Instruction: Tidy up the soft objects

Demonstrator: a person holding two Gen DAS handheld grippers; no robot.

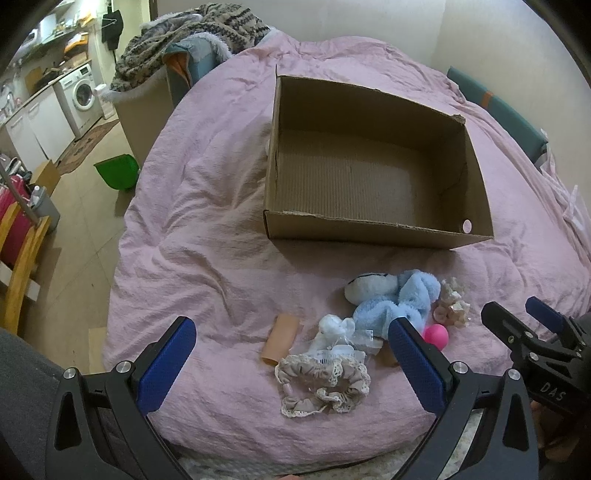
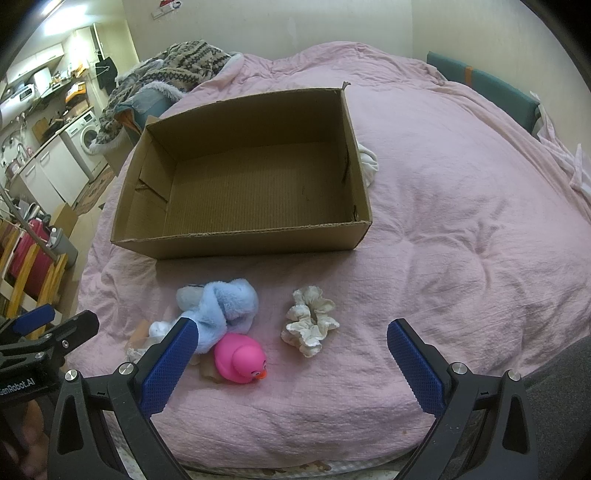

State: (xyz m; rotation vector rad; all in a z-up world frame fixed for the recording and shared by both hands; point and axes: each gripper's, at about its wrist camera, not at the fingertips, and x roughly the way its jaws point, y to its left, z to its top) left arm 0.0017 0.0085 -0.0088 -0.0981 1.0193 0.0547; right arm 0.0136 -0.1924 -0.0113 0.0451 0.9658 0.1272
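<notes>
An open, empty cardboard box [image 1: 373,225] [image 2: 236,243] sits on the pink bedspread [image 1: 207,236] [image 2: 443,221]. In front of it lie a blue plush toy [image 1: 391,299] [image 2: 221,302], a pink rubber duck [image 1: 437,335] [image 2: 240,360], a cream scrunchie [image 1: 452,304] [image 2: 310,319], a beige lace scrunchie [image 1: 325,384], a white fluffy item in plastic [image 1: 334,332] and a tan tube [image 1: 281,339]. My left gripper [image 1: 291,339] hovers open over the beige scrunchie. My right gripper [image 2: 291,341] hovers open near the duck and cream scrunchie, holding nothing.
A patterned knit blanket [image 1: 192,33] [image 2: 173,66] is piled at the bed's far left. White cloth [image 2: 369,162] pokes out beside the box. Left of the bed are a green bin [image 1: 116,171], a wooden chair [image 1: 22,258] and a washing machine [image 1: 81,92].
</notes>
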